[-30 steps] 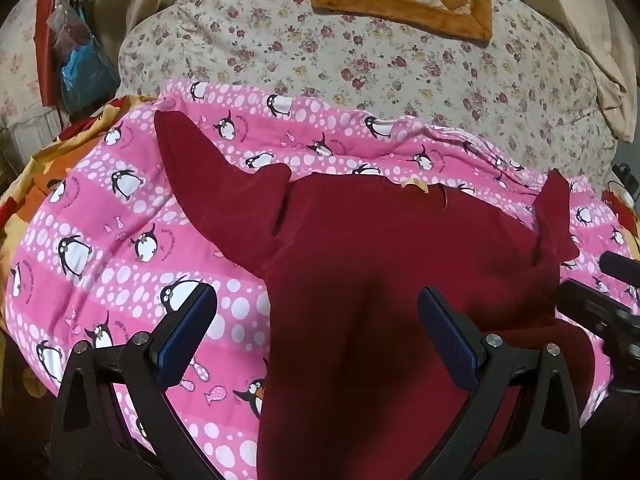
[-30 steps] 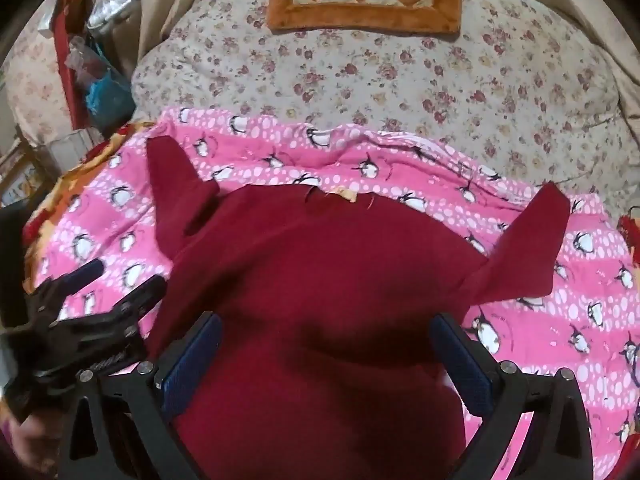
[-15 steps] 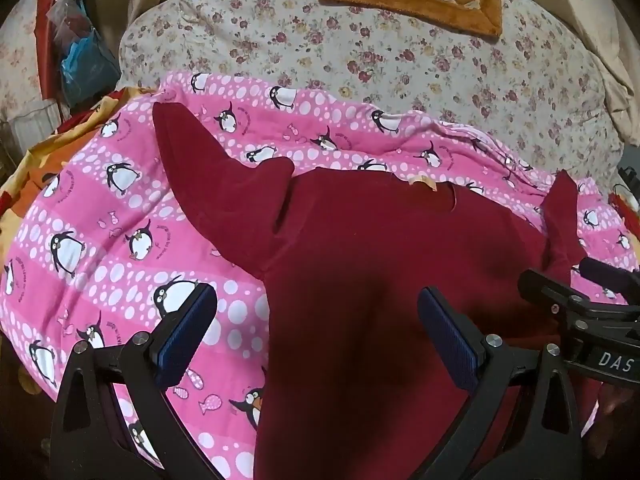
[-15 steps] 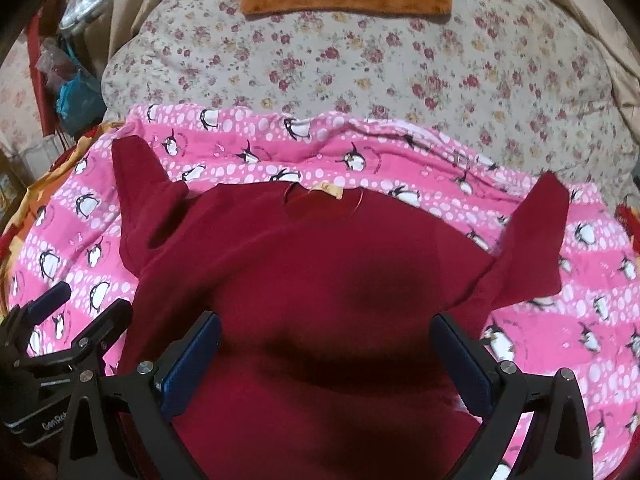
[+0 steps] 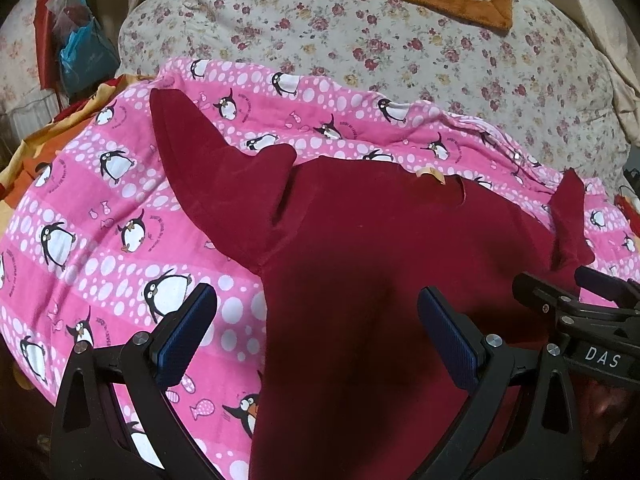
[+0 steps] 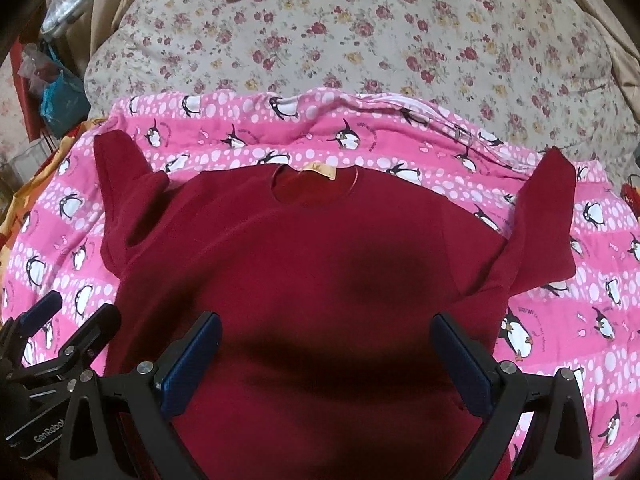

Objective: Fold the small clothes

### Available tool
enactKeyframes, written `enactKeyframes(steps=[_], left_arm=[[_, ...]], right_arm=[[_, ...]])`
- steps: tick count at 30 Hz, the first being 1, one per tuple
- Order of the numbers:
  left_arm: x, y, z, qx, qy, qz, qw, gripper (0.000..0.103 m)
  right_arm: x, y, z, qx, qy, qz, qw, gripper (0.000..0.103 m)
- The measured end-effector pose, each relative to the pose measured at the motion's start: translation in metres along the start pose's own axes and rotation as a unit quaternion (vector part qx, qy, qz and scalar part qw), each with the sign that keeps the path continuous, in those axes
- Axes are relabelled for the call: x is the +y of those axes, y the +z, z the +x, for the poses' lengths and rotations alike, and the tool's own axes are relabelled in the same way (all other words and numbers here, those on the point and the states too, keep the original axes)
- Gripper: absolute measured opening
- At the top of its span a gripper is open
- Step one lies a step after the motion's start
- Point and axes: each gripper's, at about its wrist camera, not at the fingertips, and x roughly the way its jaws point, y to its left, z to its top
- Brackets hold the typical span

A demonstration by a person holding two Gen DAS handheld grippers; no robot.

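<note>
Both tongs (image 5: 316, 336) (image 6: 326, 354) agape over shirt (image 6: 304, 264)

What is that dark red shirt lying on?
The red shirt lies spread on a pink penguin blanket, which rests on a floral quilt. Whatever sits directly beneath the shirt's body is covered.

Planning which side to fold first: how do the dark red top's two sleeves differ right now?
The left sleeve bends up from the shoulder, with a crease at the armpit; the right sleeve angles outward and up more straight. The left sleeve's cuff points away along the pink penguin blanket; the right sleeve's lower edge bunches near the dark red top's side. Both are the same red fabric, lying on the blanket, untouched by either gripper.
</note>
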Motion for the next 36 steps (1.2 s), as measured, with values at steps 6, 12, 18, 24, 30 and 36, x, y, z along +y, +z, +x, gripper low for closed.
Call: enactKeyframes(steps=[6,12,18,24,30,36], left_arm=[[0.005,0.001,0.006,0.004,0.002,-0.003,1.0000,0.101],[0.008,0.003,0.011,0.005,0.006,-0.004,1.0000,0.101],[0.011,0.005,0.016,0.006,0.011,-0.005,0.9999,0.101],[0.014,0.006,0.020,0.008,0.012,-0.008,0.9999,0.101],[0.015,0.006,0.024,0.011,0.015,-0.011,0.9998,0.101],[0.017,0.006,0.028,0.016,0.012,-0.018,0.9996,0.101]], right_arm=[[-0.001,0.001,0.008,0.007,0.001,0.003,1.000,0.103],[0.000,0.001,0.012,0.009,0.002,0.005,1.000,0.103],[0.000,0.002,0.018,0.017,0.000,0.001,1.000,0.103],[0.006,0.003,0.022,0.018,0.001,-0.003,1.000,0.103],[0.008,0.000,0.027,0.018,-0.001,-0.006,1.000,0.103],[0.005,0.000,0.034,0.016,-0.001,0.001,1.000,0.103]])
